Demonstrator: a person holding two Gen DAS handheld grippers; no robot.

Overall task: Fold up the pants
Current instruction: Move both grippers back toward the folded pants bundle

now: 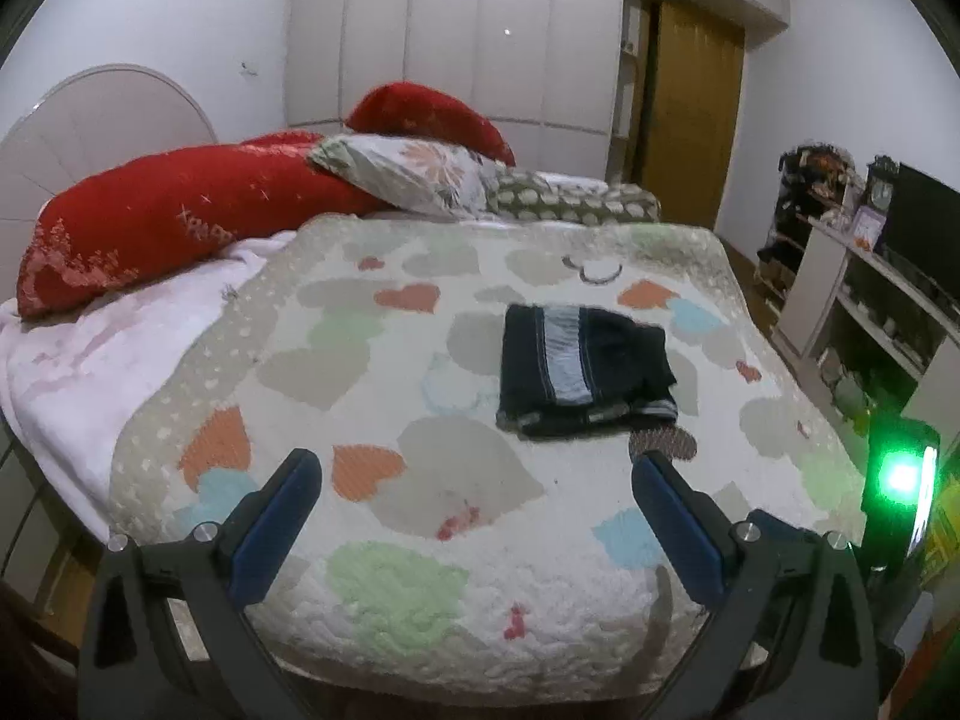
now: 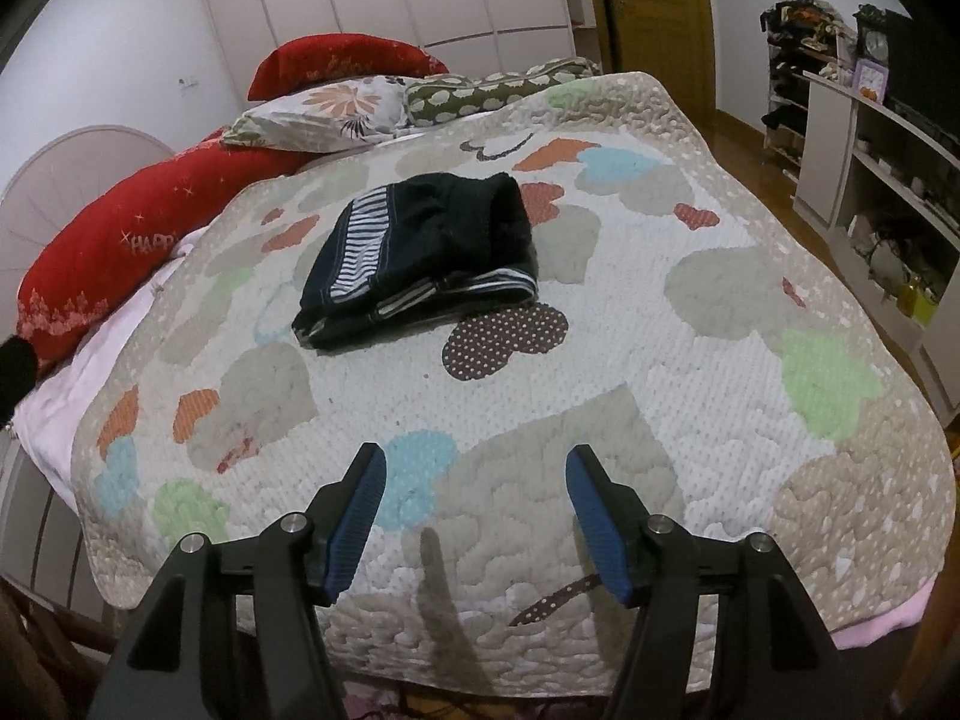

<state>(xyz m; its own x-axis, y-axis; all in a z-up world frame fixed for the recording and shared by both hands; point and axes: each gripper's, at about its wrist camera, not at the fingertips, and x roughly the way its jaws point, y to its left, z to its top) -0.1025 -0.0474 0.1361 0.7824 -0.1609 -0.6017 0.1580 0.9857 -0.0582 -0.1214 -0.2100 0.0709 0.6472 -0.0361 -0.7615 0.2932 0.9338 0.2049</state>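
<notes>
White wardrobe doors (image 1: 456, 30) and a wooden door (image 1: 690, 114) close off the far end of a bedroom, and a bed fills most of both views. Its quilt (image 1: 420, 540) is pale and stitched, scattered with heart patches in orange, blue, green, grey and a brown dotted one (image 2: 504, 339). A pink blanket (image 1: 78, 360) shows at the quilt's left edge.

At the head of the bed lie two red pillows, a floral pillow (image 1: 414, 171) and an olive pillow with white shapes (image 1: 570, 201). The nearer red pillow (image 2: 114, 246) carries pale embroidered lettering that reads "HAPP" in the right wrist view before the quilt hides the rest. No other writing can be made out.

The pants (image 1: 585, 372) lie folded into a compact dark bundle on the quilt, toward the middle of the bed and just beyond the brown dotted heart. A striped grey-and-white band runs across the top, and a striped edge shows along the near side.

The left gripper (image 1: 477, 483) hangs over the near part of the bed, its blue-padded fingers (image 1: 678, 516) spread wide with nothing between them. The right gripper (image 2: 477, 486) is likewise over the near edge, fingers (image 2: 357, 516) apart and empty. Both are well apart from the pants.

White shelves (image 2: 870, 180) with clutter stand along the right wall.
</notes>
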